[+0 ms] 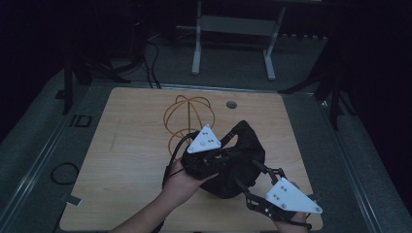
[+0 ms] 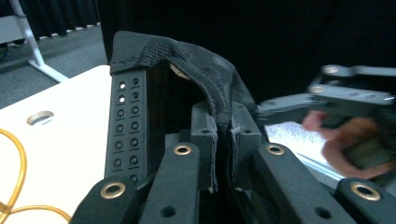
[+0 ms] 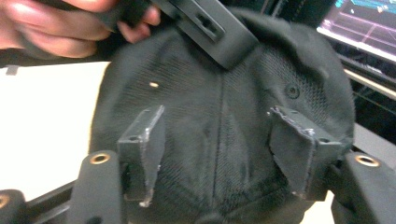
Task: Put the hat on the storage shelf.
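Though held, unmarked black cap (image 1: 240, 160)

Dim room, light wooden table (image 1: 131, 145) on grey carpet floor (image 1: 39, 131), white desk frame (image 1: 233, 36) at twelve o'clock, black cables (image 1: 150, 63) at eleven o'clock, dark curtains (image 2: 51, 14) behind.
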